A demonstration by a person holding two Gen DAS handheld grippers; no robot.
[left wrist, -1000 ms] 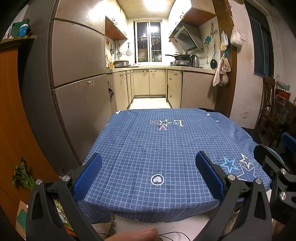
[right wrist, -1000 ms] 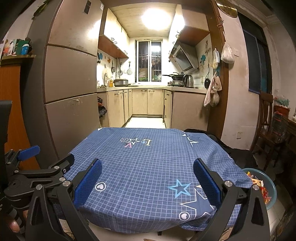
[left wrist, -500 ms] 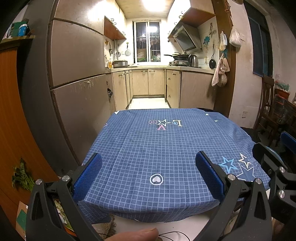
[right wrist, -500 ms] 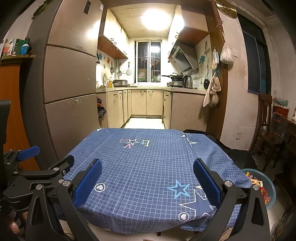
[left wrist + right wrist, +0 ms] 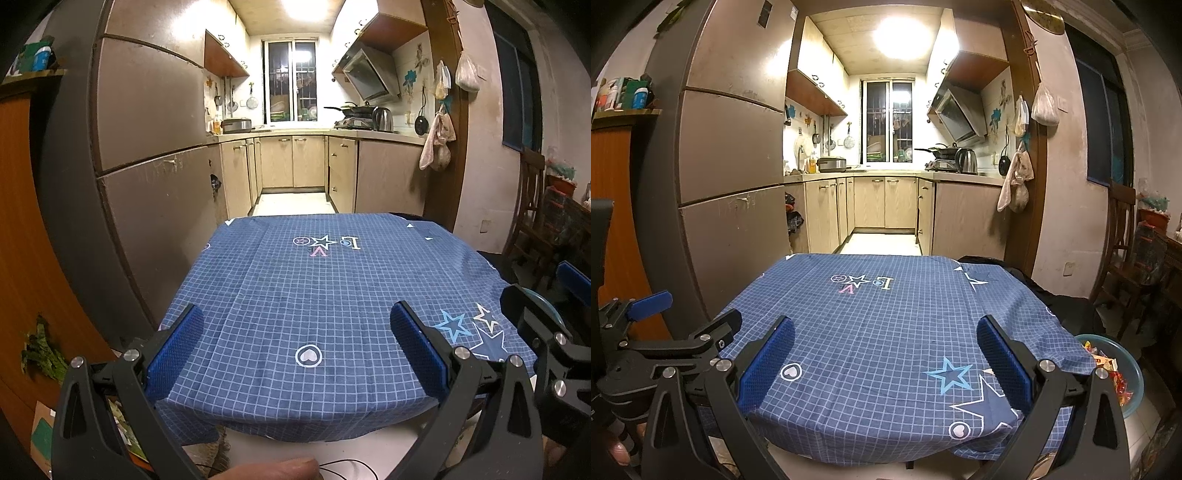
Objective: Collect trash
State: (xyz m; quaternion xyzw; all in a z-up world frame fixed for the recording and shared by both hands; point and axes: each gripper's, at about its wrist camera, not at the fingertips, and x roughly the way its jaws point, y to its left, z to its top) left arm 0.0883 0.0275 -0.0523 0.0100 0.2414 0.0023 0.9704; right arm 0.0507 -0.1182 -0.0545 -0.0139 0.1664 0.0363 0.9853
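A table with a blue checked cloth (image 5: pixel 314 295) stands in front of me; it also shows in the right wrist view (image 5: pixel 886 332). No trash shows on the cloth. A teal bin (image 5: pixel 1123 376) with colourful wrappers inside stands on the floor to the table's right. My left gripper (image 5: pixel 295 350) is open and empty over the near edge of the table. My right gripper (image 5: pixel 882 354) is open and empty beside it. Each gripper shows at the edge of the other's view.
A tall grey fridge (image 5: pixel 147 166) stands left of the table. Behind the table is a kitchen with counters (image 5: pixel 295 166). A wooden chair (image 5: pixel 1123 236) stands at the right wall. Paper scraps (image 5: pixel 122 424) lie on the floor at the lower left.
Both grippers have drifted slightly; the view has shifted a little. Both stay open and empty.
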